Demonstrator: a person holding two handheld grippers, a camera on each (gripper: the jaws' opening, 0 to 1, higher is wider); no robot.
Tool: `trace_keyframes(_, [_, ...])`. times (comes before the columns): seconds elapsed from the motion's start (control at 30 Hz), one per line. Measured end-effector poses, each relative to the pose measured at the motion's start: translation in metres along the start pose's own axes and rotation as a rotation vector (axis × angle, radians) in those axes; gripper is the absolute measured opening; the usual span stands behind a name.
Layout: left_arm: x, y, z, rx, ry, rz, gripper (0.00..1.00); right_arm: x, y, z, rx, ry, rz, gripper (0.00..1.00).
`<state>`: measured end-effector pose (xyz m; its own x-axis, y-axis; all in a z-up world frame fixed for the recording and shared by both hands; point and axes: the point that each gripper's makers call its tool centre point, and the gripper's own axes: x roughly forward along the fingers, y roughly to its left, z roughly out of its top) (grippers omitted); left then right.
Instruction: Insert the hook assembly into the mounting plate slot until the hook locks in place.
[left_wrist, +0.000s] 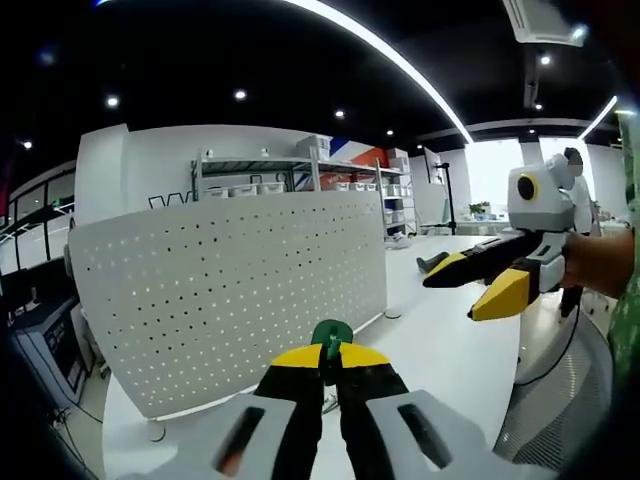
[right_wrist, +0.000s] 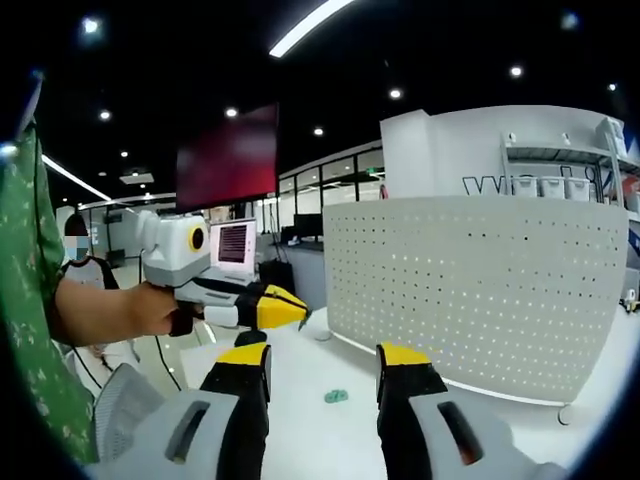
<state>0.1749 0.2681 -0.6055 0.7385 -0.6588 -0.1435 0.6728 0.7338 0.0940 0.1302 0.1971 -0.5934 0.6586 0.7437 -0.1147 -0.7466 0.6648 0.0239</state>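
The left gripper (left_wrist: 328, 362) pinches a green hook (left_wrist: 331, 335) between narrow jaws near the white pegboard (left_wrist: 230, 290). The right gripper (right_wrist: 322, 365) hangs wide, empty, above another green piece (right_wrist: 335, 396) on the table (right_wrist: 300, 420).

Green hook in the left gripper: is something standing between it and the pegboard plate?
Nothing visible does. The left gripper is shut on the green hook, and open white tabletop lies between it and the perforated plate. The right gripper hangs off to the side.

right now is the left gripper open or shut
Shut on the green hook: the left gripper has its yellow-tipped jaws pressed together around it, in front of the white pegboard.
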Motion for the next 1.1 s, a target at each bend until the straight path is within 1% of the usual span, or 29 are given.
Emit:
trace_keyframes(0.13, [0.002, -0.004, 0.000, -0.002, -0.001, -0.007, 0.04, 0.004, 0.003, 0.000, -0.003, 0.003, 0.013, 0.32])
trace_keyframes(0.5, [0.002, -0.014, 0.001, -0.007, -0.005, -0.027, 0.04, 0.010, 0.002, -0.001, 0.008, 0.014, 0.016, 0.25])
trace_keyframes(0.6, [0.003, -0.019, 0.000, -0.008, -0.003, -0.036, 0.04, 0.011, 0.003, -0.001, 0.018, 0.016, 0.018, 0.18])
trace_keyframes(0.73, [0.004, -0.025, -0.001, -0.013, 0.000, -0.050, 0.04, 0.013, 0.003, 0.000, 0.029, 0.013, 0.021, 0.18])
trace_keyframes(0.9, [0.007, -0.034, -0.003, -0.017, 0.005, -0.067, 0.04, 0.014, 0.002, 0.000, 0.039, 0.015, 0.021, 0.14])
trace_keyframes(0.97, [0.008, -0.037, -0.003, -0.014, 0.008, -0.075, 0.04, 0.015, 0.002, -0.001, 0.049, 0.021, 0.019, 0.14])
trace_keyframes(1.1, [0.008, -0.040, -0.002, -0.016, 0.007, -0.084, 0.04, 0.015, 0.001, -0.002, 0.060, 0.023, 0.020, 0.13])
